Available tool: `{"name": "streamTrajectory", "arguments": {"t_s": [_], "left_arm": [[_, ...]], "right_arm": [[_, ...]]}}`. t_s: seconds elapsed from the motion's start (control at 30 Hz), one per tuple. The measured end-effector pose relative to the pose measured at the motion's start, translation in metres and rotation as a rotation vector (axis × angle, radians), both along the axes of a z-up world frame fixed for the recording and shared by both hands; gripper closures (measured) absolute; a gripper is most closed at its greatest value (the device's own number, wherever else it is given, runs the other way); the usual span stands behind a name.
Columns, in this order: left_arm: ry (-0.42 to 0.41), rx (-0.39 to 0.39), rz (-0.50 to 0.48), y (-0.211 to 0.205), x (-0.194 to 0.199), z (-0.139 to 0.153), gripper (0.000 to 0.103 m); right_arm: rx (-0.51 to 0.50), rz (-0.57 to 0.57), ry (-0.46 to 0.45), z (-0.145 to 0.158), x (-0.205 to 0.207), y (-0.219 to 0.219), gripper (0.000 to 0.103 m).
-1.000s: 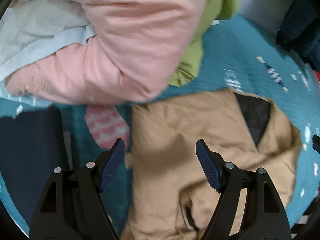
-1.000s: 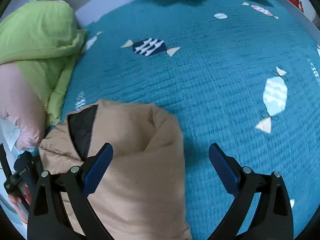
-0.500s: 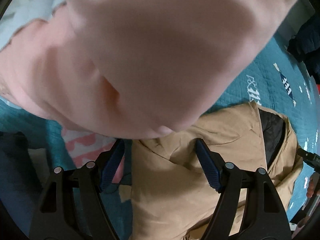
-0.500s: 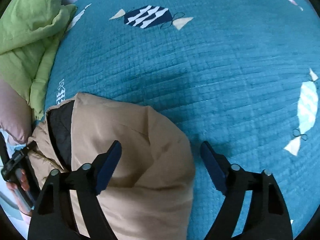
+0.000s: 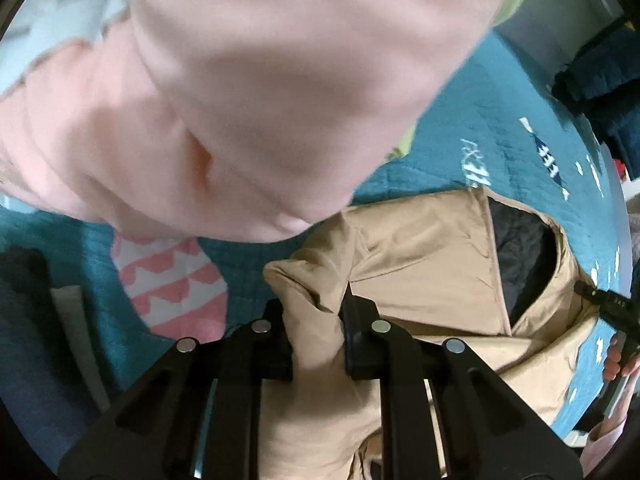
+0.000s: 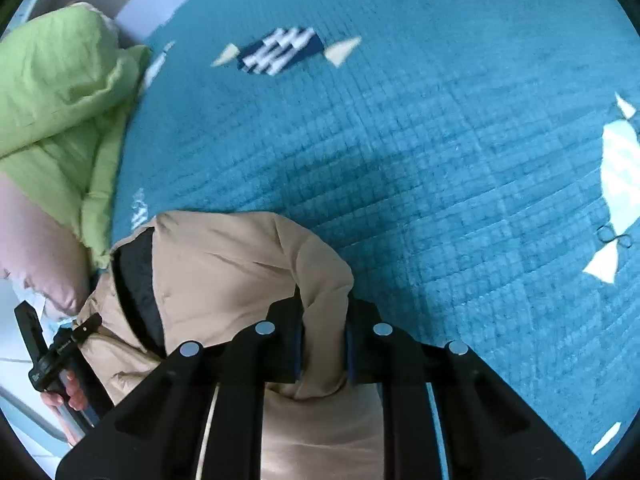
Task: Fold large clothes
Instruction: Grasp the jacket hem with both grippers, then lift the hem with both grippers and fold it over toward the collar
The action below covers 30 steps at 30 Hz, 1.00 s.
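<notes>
hand-held grippers (image 5: 316, 320) (image 6: 322, 320) clamped on tan jacket (image 5: 420, 248)

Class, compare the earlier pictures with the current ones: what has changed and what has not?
Both grippers, open a second ago, closed on the tan jacket: left gripper and right gripper each now pinch a fold. The pink garment, green bedding and teal quilt stay put.
</notes>
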<state>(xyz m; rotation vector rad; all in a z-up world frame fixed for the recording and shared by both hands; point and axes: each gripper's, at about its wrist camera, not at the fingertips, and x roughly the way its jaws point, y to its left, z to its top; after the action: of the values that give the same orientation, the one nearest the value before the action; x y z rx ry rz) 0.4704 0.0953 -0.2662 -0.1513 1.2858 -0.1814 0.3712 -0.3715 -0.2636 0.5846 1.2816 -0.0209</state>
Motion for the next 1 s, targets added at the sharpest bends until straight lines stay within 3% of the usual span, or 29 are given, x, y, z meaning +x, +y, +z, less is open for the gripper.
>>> {"name": "streamTrajectory", "arguments": {"t_s": [0.4,0.7,1.0], "left_arm": [[-0.09,0.064,-0.043,-0.006,-0.042,0.067,0.088],[-0.166,0.045,-0.063,0.001,-0.104,0.12,0.089],[-0.23,0.049,-0.091,0.013,-0.17,0.145,0.089]], "right_arm": [[-0.061,0.05,-0.114,0.081,-0.032,0.028,0.09],[-0.086,0.06,-0.215,0.135,-0.094,0.039,0.09],[-0.147,0.061,-0.301,0.171,-0.167,0.065,0.09]]}}
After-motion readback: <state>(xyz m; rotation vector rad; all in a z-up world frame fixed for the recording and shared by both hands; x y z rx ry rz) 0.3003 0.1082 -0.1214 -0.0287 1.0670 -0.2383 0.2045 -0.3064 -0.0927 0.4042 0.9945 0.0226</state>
